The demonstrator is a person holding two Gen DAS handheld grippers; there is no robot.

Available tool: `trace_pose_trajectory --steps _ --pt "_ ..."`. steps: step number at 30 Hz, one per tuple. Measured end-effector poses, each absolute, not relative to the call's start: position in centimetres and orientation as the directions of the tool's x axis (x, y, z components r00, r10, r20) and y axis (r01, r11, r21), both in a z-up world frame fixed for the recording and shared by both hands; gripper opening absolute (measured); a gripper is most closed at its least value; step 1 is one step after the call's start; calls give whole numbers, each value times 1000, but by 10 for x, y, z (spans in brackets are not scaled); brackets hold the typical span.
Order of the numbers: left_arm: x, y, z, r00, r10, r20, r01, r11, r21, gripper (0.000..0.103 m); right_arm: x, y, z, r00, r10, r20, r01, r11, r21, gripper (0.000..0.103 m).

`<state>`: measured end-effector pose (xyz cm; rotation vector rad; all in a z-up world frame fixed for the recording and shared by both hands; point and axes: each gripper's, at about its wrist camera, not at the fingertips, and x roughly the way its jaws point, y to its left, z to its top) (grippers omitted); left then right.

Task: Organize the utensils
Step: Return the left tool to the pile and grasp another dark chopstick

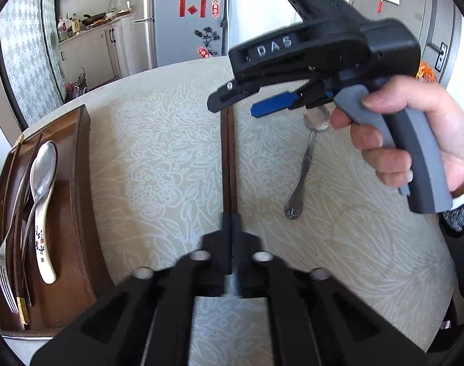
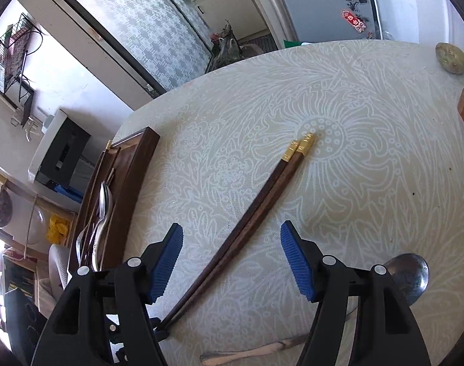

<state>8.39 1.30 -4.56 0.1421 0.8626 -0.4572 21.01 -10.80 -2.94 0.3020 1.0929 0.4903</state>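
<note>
White raised letters "DAS" stand on the black body of the right gripper [image 1: 247, 106].

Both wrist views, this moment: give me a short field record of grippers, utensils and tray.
left gripper: shut on chopsticks, holding their thin ends
right gripper: open, fingers either side of the chopsticks, not touching
chopsticks: pair together, gold-capped ends resting on the table
spoon: loose on the table, near the right gripper
tray: at the table edge, holds a white spoon, a fork and other utensils
</note>
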Motion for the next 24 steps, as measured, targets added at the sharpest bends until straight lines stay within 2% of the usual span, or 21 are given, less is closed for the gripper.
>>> trace_pose_trajectory --steps 5,9,11,18,20,21,24 --pt "85 14 -40 557 -351 -753 453 888 -79 0 212 -106 -34 373 509 -776 -189 860 473 69" --pt "82 14 -43 540 -362 -760 469 879 -85 0 212 -99 -33 380 453 -806 -205 891 405 60" --pt "76 10 -42 519 -392 -760 502 859 -101 0 212 -99 -34 375 464 -802 -205 886 417 59" --pt "78 8 -47 518 -376 -768 501 862 -85 0 210 -102 -36 368 490 -790 -212 872 441 59" --pt "80 7 -47 520 -368 -770 499 863 -75 8 210 -102 -36 367 493 -789 -215 870 443 59" --pt "78 5 -48 522 -365 -771 499 864 -71 21 210 -103 -35 367 494 -788 -215 869 445 59" --pt "78 3 -48 521 -363 -772 502 862 -65 36 210 -103 -35 368 497 -786 -215 868 448 59"
